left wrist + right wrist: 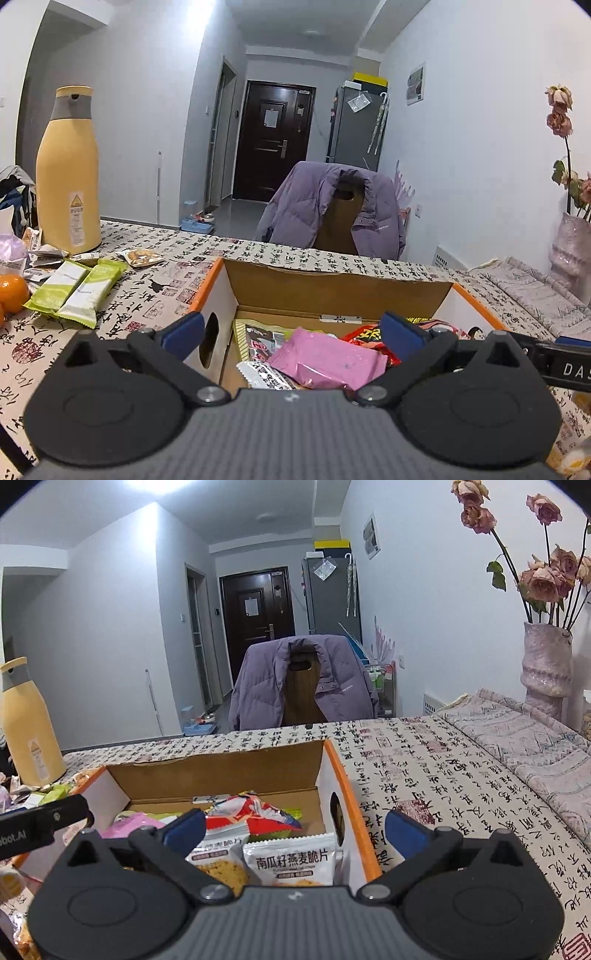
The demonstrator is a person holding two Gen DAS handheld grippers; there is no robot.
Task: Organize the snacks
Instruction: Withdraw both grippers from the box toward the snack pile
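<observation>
your left gripper (291, 332) hangs over the left half of the cardboard box (332, 291), fingers spread wide with nothing between them, and your right gripper (295, 829) hangs the same way over the box's right half, its jaws straddling the orange-edged side wall; both empty and parted, which suits a pause between drops rather than a carry. the box stands on the calligraphy-print surface (424, 775), flaps open and mouth upward, so packets can be lowered in from above and stay corralled by the walls. inside lie the snacks already gathered: a pink packet (325, 360) on top at the left, a red printed bag (255, 812) near the middle, and white oat-crisp packets (291, 860) standing against the right wall. these wrappers look thin, crinkled and glossy, likely to slide over one another. still outside, to the left of the box, two green-and-white bars (77, 291) lie side by side on the surface, near a small tan packet (142, 257), oranges (13, 293) and a tall yellow flask (68, 173); judging from this, the sorting is partly done and the left gripper is best placed to fetch the bars.
</observation>
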